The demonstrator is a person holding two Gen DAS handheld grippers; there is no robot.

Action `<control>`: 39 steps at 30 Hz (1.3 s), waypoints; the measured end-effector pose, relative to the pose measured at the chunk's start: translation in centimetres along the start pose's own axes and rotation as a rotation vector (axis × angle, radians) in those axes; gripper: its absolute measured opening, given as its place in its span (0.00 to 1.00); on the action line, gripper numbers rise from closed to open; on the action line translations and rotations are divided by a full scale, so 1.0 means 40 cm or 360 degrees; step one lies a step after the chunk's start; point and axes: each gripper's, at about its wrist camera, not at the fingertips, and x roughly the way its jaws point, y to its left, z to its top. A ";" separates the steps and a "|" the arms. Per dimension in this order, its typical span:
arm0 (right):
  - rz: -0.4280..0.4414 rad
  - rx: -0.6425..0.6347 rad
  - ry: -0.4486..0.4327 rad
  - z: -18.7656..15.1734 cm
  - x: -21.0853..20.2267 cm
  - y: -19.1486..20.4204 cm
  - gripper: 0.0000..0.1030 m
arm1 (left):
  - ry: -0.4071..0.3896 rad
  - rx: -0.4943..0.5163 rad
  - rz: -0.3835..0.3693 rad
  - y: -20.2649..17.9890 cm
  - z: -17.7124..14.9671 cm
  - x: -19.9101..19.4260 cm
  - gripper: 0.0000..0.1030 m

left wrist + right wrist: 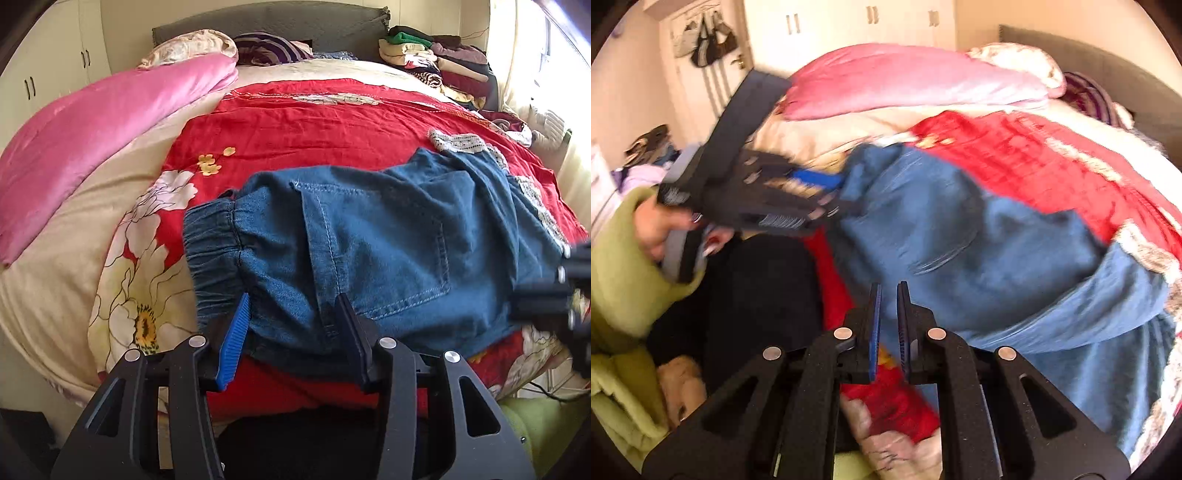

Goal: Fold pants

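Pants (388,251) bunched on red bedspread (314,129), left gripper (291,332) jaws spread, right gripper (888,314) nearly closed, empty.

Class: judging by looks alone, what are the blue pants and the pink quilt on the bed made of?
Pants: apparently denim, matte, with contrast topstitching around a patch pocket. Pink quilt: probably satin or a similar synthetic; its smooth surface shows a soft sheen.

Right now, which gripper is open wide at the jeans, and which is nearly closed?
The left gripper is open wide, its fingers straddling the jeans near the waistband. The right gripper is nearly closed, a narrow gap, nothing visibly between its fingers.
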 end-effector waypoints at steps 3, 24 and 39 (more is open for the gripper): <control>-0.0094 0.0046 0.0069 0.015 0.047 -0.022 0.14 | -0.0005 -0.0009 -0.0007 0.003 -0.002 -0.007 0.45; -0.0172 0.0317 -0.0003 0.003 -0.043 -0.097 0.48 | -0.0098 -0.0032 -0.0028 -0.001 0.004 -0.086 0.55; -0.0499 0.0512 -0.0139 0.025 -0.163 -0.309 0.66 | -0.0204 0.0110 -0.0211 -0.124 0.074 -0.144 0.70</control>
